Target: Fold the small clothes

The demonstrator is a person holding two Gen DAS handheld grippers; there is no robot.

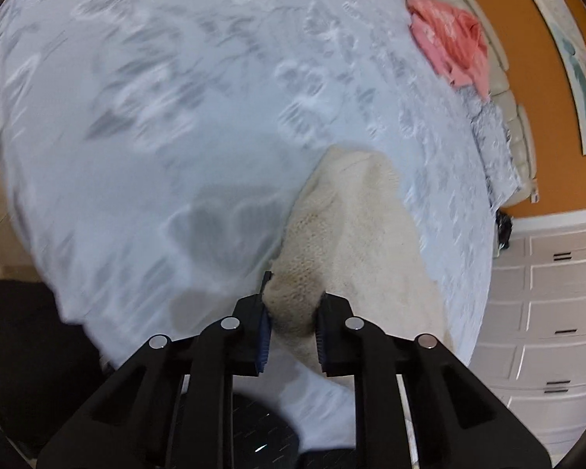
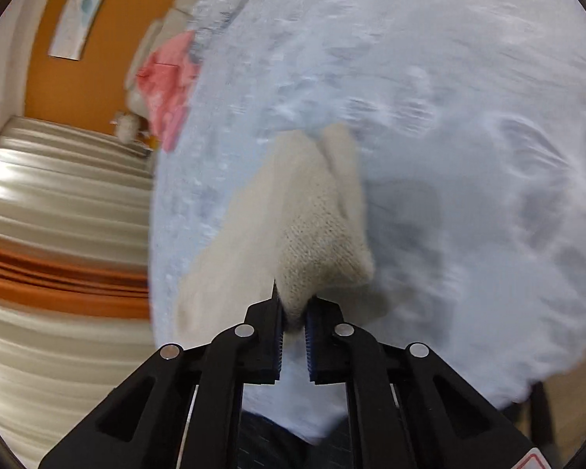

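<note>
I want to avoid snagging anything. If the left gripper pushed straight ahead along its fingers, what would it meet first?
The cream knit garment: the left gripper is already shut on a bunch of it, and more lies directly ahead. Beyond that, probably the pale patterned bedspread; depth is unclear.

Home bedrm: bed w/ pale bedspread (image 1: 175,97), padded headboard (image 1: 500,74), white drawers (image 1: 558,312), curtains (image 2: 58,195).

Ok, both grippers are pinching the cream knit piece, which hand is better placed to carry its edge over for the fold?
Probably the right gripper: it pinches a narrow corner of the cream knit garment. The left gripper holds a thicker bunch, better as anchor.
</note>
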